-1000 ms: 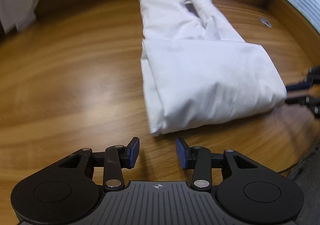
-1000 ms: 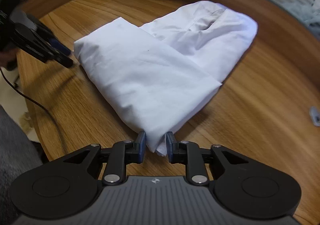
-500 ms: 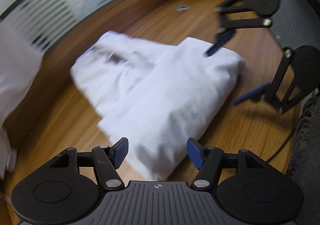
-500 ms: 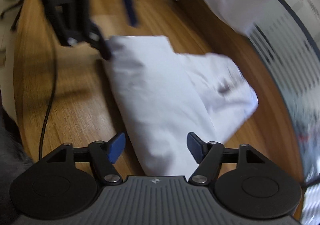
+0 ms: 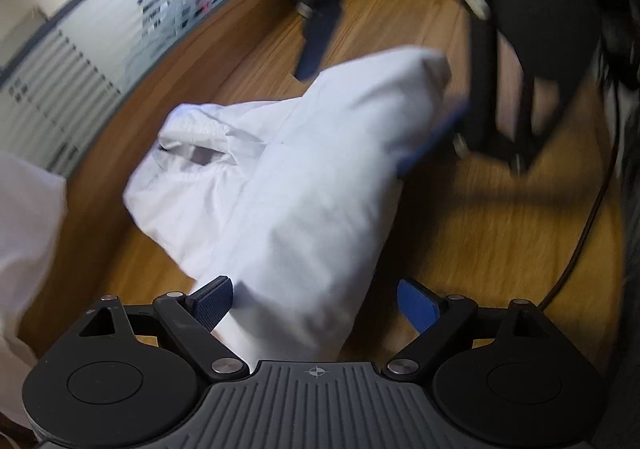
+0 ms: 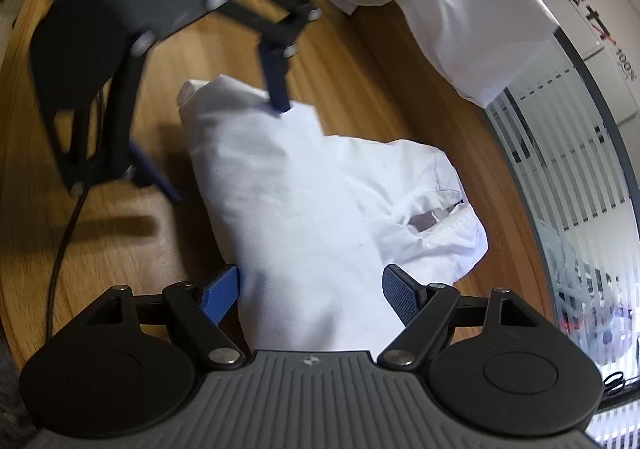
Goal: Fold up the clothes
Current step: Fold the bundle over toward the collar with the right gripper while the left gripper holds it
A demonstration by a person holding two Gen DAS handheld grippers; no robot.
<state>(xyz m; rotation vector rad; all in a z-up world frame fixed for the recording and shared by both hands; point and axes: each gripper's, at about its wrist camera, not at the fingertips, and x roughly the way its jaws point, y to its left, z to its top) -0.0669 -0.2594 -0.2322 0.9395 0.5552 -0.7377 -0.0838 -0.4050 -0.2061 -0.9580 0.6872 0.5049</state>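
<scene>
Left wrist: left gripper (image 5: 316, 305) fingers apart and opening, folded white garment (image 5: 304, 185) between them on the wood surface (image 5: 480, 233); no readable writing (glass text blurred).

Right wrist: right gripper (image 6: 310, 295) fingers apart, opening around the garment's other end; "100%" (image 6: 624, 63) on the wall.

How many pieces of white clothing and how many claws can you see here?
White cloth garments: 2, the folded white shirt on the wooden table and a loose white garment at the table's far edge.
Black claws with blue pads: 2, left claw, right claw.
Total: 4.
</scene>
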